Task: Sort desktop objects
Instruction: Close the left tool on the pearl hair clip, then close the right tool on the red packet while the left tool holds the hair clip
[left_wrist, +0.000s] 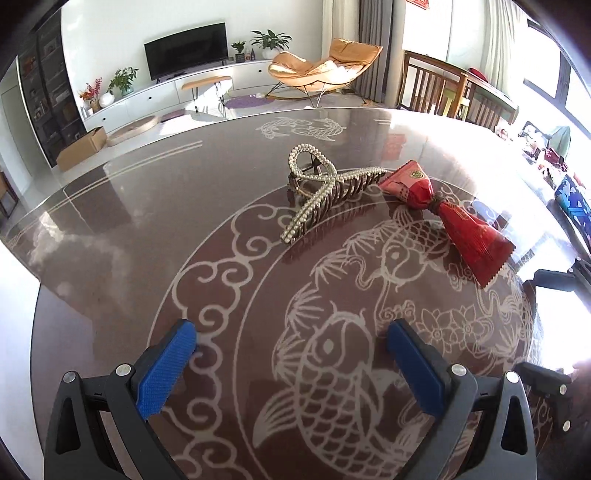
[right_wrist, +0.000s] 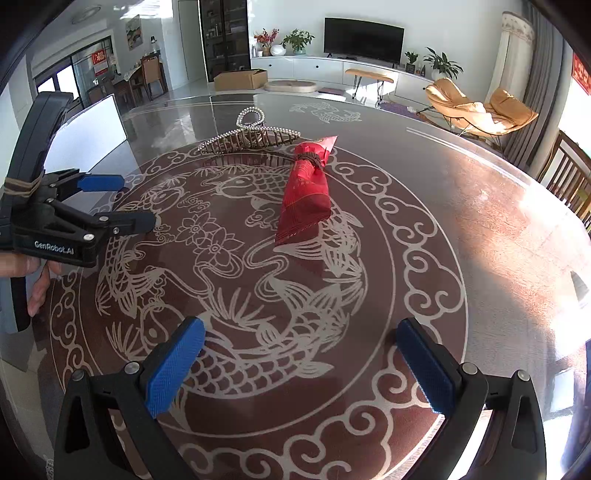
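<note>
Both tools, left tool (left_wrist: 291, 345) and right tool (right_wrist: 301, 341), hover spread and empty; sorting looks unstarted, so next reach the pearl hair claw (left_wrist: 325, 190) or red tied packet (right_wrist: 304, 195) on the table (left_wrist: 110, 221)

table (left_wrist: 155, 206): glossy glass | hair claw (left_wrist: 325, 188): pearl-beaded | red packet (left_wrist: 454, 218): shiny foil

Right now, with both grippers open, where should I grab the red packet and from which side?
Probably at the tied waist of the red packet, where a dark cord pinches it narrow. It lies flat, lengthwise away from the right gripper, so come from above with that gripper, fingers either side of the waist. The hair clip sits just beyond, so keep to the near side.
</note>
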